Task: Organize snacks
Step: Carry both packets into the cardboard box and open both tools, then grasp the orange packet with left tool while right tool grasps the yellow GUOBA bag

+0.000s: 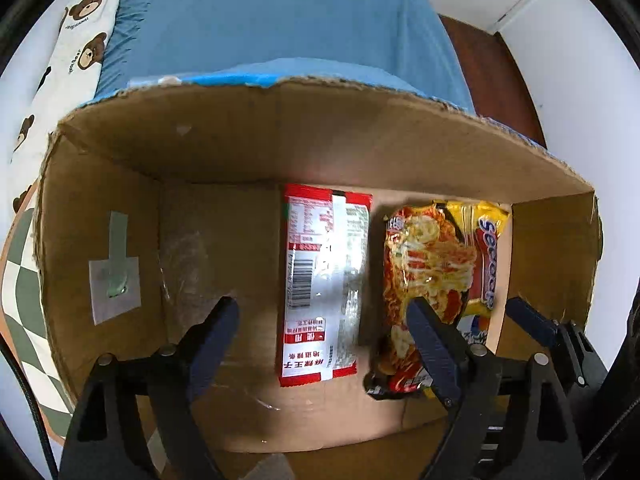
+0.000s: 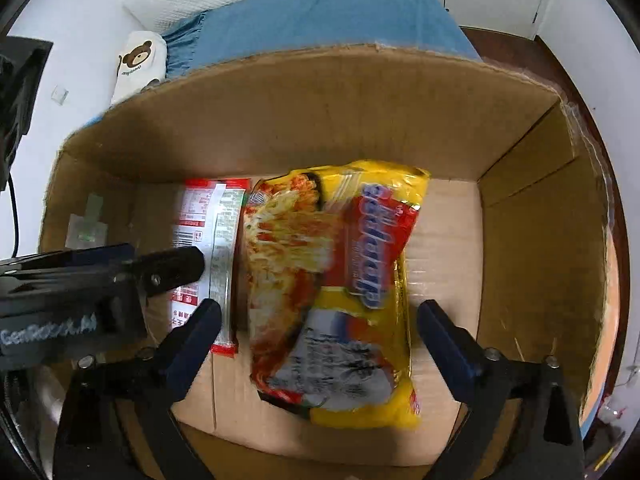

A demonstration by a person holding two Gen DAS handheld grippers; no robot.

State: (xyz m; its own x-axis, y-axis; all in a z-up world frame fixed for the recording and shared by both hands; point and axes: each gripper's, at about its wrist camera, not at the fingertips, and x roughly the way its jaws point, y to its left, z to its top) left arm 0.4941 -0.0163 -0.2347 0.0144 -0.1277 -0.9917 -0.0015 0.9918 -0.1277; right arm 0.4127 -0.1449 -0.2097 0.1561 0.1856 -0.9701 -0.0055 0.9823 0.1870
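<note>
Left wrist view: the left gripper [image 1: 324, 332] stands wide open and empty over the cardboard box [image 1: 240, 140]; the red-and-white noodle packet [image 1: 324, 280] lies flat between its fingers, already placed.

Right wrist view: the right gripper [image 2: 320, 328] gapes, holding nothing; the yellow noodle packet [image 2: 336, 292] lies between its fingers on the box floor. Both look delivered; any remaining snacks are out of sight.
</note>
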